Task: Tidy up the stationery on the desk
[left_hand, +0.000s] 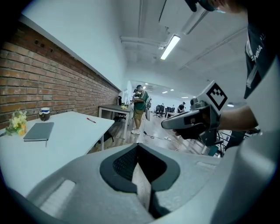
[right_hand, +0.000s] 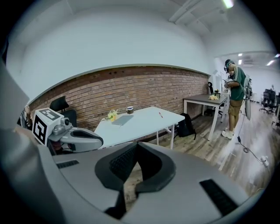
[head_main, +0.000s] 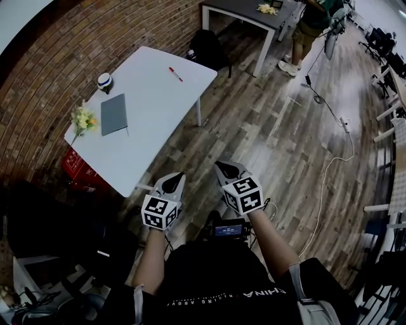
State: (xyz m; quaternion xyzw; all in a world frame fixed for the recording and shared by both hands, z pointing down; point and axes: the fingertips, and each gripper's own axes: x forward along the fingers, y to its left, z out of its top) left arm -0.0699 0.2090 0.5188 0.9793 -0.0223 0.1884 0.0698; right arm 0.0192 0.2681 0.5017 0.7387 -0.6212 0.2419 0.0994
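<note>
A white desk (head_main: 158, 95) stands ahead to the left by the brick wall. On it lie a red pen (head_main: 176, 74), a grey notebook (head_main: 114, 113), a small cup (head_main: 104, 80) and yellow flowers (head_main: 83, 119). My left gripper (head_main: 174, 180) and right gripper (head_main: 222, 169) hover side by side over the wood floor, short of the desk's near corner. Both are shut with nothing between the jaws. The left gripper view shows the notebook (left_hand: 39, 131), the pen (left_hand: 91, 120) and the right gripper (left_hand: 175, 123). In the right gripper view are the desk (right_hand: 144, 124) and the left gripper (right_hand: 89, 140).
A black backpack (head_main: 209, 47) leans by the desk's far leg. A red crate (head_main: 79, 166) sits under its near end. A person (head_main: 307, 28) stands by a second desk (head_main: 250, 11) farther off. A white cable (head_main: 336, 159) trails over the floor at right.
</note>
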